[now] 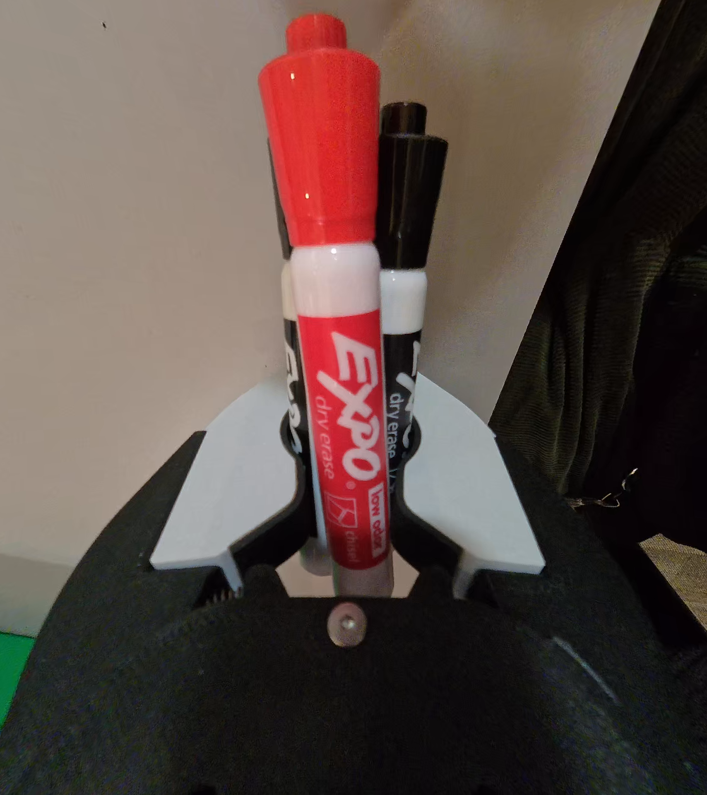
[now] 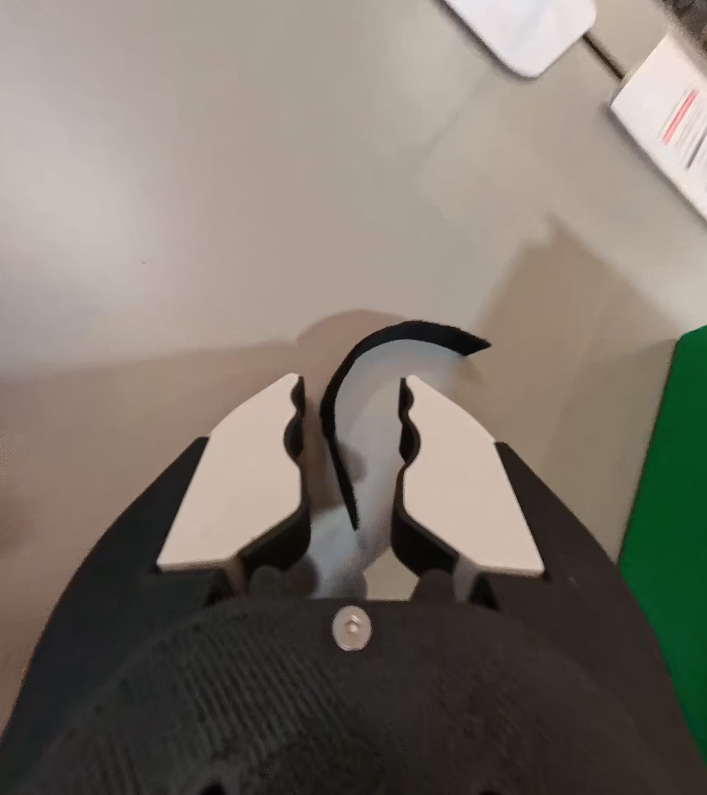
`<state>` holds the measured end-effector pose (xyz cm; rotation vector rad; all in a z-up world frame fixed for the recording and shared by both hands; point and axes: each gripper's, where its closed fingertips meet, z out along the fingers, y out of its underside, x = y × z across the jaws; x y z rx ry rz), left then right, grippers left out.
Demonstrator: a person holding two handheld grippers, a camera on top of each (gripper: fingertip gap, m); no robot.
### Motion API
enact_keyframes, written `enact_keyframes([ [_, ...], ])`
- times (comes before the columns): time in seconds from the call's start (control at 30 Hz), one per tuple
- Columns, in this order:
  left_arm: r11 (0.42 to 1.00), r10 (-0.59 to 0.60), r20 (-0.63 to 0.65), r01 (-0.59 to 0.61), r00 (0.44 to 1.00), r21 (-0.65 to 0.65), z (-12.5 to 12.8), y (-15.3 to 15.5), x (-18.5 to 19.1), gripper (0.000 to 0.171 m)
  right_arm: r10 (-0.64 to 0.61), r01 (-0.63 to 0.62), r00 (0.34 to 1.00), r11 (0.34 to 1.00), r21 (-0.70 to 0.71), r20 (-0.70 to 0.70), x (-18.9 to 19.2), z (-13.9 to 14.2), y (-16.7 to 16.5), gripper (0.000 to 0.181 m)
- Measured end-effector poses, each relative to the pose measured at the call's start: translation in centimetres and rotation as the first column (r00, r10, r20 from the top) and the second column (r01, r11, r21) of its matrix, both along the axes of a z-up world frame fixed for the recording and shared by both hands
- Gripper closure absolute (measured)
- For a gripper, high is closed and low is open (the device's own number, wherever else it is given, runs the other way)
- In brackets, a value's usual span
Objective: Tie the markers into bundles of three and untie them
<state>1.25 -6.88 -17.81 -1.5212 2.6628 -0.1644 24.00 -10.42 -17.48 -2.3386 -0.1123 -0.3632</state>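
Between left gripper fingers: three markers clamped upright. Right gripper jaws apart around black strap, not gripping it.

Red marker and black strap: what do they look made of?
Red marker: looks like glossy moulded plastic; sharp highlights show on the cap, and the barrel carries a printed label.
Black strap: probably matte fabric, possibly hook-and-loop; it curls limply and shows no shine.

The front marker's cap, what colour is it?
Red cap, seen best in the left wrist view.
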Motion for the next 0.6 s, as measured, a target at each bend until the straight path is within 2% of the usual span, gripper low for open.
enact_keyframes([
  [0.03, 1.0, -0.001, 0.001, 0.001, 1.0, 0.0, 0.0, 0.0, 0.0, 0.128, 0.021, -0.022, 1.0, 1.0, -0.015, -0.02, -0.2, -0.5, 0.2, 0.149],
  [0.07, 1.0, -0.001, 0.003, 0.001, 1.0, 0.0, 0.1, 0.0, 0.0, 0.128, 0.076, -0.076, 0.995, 0.997, -0.007, -0.057, -0.9, -0.6, 0.3, 0.174],
  [0.17, 1.0, -0.001, 0.006, 0.001, 1.0, -0.004, 0.2, -0.1, 0.0, 0.128, 0.306, -0.3, 0.945, 0.952, 0.065, -0.119, -3.9, 0.5, 0.0, 0.178],
  [0.2, 1.0, -0.002, 0.005, 0.002, 1.0, -0.006, 0.2, -0.1, 0.0, 0.128, 0.399, -0.391, 0.912, 0.916, 0.087, -0.095, -4.9, 1.0, -0.5, 0.178],
  [0.23, 1.0, -0.002, 0.004, 0.002, 1.0, -0.007, 0.2, -0.1, 0.0, 0.128, 0.433, -0.428, 0.901, 0.898, 0.1, -0.034, -5.1, 1.5, -0.9, 0.178],
  [0.3, 1.0, -0.002, 0.003, 0.002, 1.0, -0.007, 0.2, -0.1, -0.1, 0.128, 0.4, -0.411, 0.91, 0.906, 0.101, 0.109, -3.8, 2.2, -1.5, 0.175],
  [0.33, 1.0, -0.002, 0.005, 0.002, 1.0, -0.009, 0.2, -0.1, -0.1, 0.128, 0.378, -0.395, 0.914, 0.912, 0.107, 0.148, -3.2, 2.6, -1.8, 0.164],
  [0.4, 1.0, 0.001, 0.008, -0.001, 1.0, -0.013, 0.3, 0.0, -0.1, 0.128, 0.363, -0.379, 0.923, 0.915, 0.137, 0.128, -3.0, 3.3, -2.4, 0.143],
  [0.47, 1.0, 0.006, 0.008, -0.006, 1.0, -0.014, 0.3, 0.1, -0.1, 0.128, 0.322, -0.33, 0.944, 0.93, 0.163, 0.078, -2.8, 3.9, -2.6, 0.131],
  [0.53, 1.0, 0.013, 0.004, -0.013, 1.0, -0.015, 0.3, 0.3, -0.2, 0.128, 0.215, -0.218, 0.976, 0.968, 0.126, 0.039, -1.9, 3.9, -3.0, 0.127],
  [0.6, 1.0, 0.02, 0.002, -0.02, 1.0, -0.018, 0.2, 0.5, -0.3, 0.128, 0.083, -0.084, 0.996, 0.994, 0.068, 0.008, -1.4, 3.4, -3.4, 0.134],
])
